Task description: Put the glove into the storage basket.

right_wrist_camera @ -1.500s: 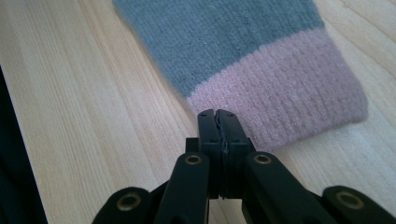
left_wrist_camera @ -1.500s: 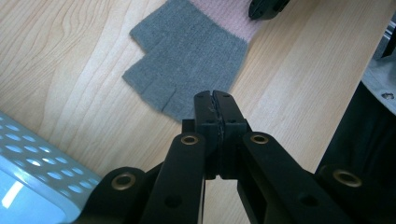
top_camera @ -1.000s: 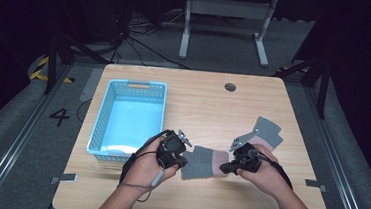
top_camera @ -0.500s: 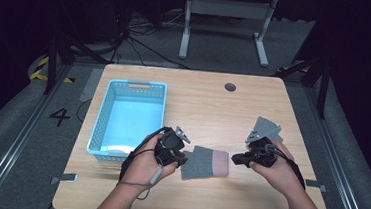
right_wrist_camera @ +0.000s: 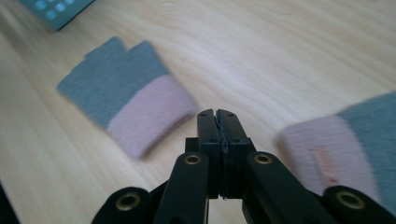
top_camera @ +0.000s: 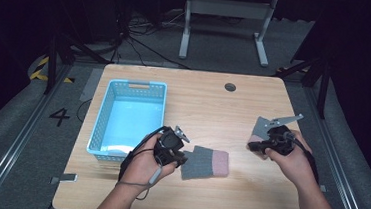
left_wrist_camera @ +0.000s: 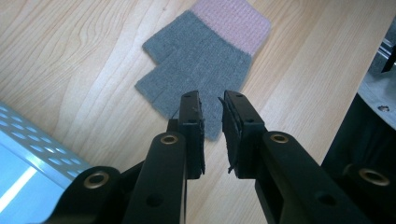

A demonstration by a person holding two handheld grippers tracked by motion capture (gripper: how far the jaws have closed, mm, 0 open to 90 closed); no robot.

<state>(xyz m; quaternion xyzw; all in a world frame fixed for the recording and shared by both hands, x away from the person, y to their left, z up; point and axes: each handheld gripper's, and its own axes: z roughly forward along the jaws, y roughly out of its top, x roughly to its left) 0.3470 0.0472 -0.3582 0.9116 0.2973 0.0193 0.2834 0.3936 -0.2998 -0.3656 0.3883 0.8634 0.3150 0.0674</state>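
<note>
A grey fingerless glove with a pink cuff (top_camera: 208, 162) (left_wrist_camera: 201, 65) (right_wrist_camera: 126, 105) lies flat on the wooden table (top_camera: 208, 106). My left gripper (top_camera: 183, 159) (left_wrist_camera: 211, 105) hovers over its finger end. Its jaws have just been opening and stand a little apart, the pads pressing on nothing. My right gripper (top_camera: 252, 146) (right_wrist_camera: 218, 115) is off to the right of that glove. Its jaws have just closed and are shut with nothing between them. A second matching glove (top_camera: 263, 126) (right_wrist_camera: 345, 149) lies beside the right gripper, cuff towards it.
A light blue plastic basket (top_camera: 103, 123) (left_wrist_camera: 28, 154) (right_wrist_camera: 56, 9) stands at the table's left, close to my left hand. A round cable hole (top_camera: 230, 87) sits near the far edge. A metal frame (top_camera: 226, 7) stands on the floor beyond.
My right gripper has let go of the middle glove's cuff end and moved right and slightly up. That glove now lies flat. The left hand stayed in place.
</note>
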